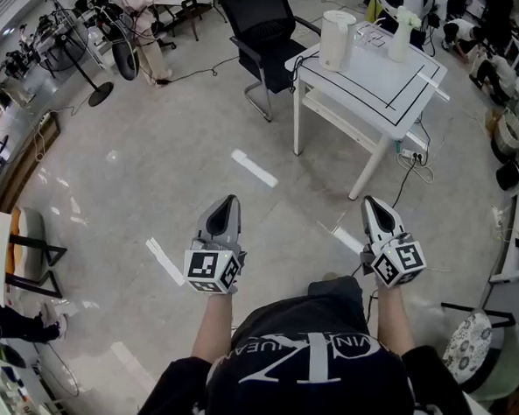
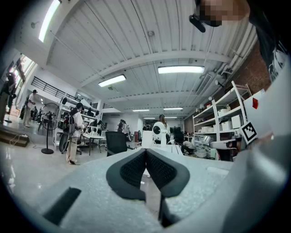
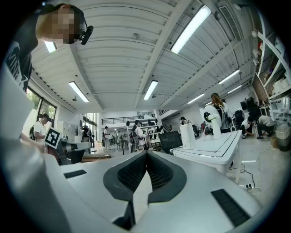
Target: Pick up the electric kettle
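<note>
Foreground: person w/ left gripper [image 1: 228, 206] and right gripper [image 1: 371, 204] held level, both pairs of jaws pressed together, nothing between. Across the floor, well apart: electric kettle [image 1: 337, 40], upright at the white table's [image 1: 381, 78] corner by a black chair [image 1: 262, 27]. Best approach, prob.: walk up, spread jaws before reaching. Only head view shows the gap; right gripper view shows the kettle side-on.
</note>
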### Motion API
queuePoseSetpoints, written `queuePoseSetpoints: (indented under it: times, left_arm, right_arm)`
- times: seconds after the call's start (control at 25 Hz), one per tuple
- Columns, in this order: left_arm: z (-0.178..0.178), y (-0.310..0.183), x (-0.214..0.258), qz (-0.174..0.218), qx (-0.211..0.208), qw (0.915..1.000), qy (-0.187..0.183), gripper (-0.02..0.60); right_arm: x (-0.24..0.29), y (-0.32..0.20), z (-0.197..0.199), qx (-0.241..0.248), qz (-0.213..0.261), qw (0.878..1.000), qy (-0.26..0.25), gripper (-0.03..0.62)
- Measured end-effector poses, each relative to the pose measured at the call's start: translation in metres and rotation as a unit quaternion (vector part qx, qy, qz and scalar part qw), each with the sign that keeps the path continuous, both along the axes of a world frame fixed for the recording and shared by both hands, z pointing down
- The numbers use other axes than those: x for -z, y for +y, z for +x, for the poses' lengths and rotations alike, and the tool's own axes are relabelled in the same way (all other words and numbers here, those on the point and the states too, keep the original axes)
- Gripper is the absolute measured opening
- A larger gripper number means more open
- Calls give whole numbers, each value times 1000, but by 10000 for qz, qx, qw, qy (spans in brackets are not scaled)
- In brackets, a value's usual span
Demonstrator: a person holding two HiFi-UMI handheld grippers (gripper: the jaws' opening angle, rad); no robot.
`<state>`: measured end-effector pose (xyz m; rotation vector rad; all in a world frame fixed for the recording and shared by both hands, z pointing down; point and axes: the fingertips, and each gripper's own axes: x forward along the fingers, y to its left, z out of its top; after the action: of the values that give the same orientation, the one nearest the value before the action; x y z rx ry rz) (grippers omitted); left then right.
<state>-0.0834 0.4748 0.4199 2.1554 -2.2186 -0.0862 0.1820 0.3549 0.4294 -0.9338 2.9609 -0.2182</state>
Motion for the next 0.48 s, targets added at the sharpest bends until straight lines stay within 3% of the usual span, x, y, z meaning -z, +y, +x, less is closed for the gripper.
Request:
queuePoseSetpoints:
  times: [0.48]
  left_arm:
    - [0, 10, 1, 57, -86, 9999, -131, 9]
  right_arm:
    - [-1, 10, -4, -17, -4, 10000, -93, -2]
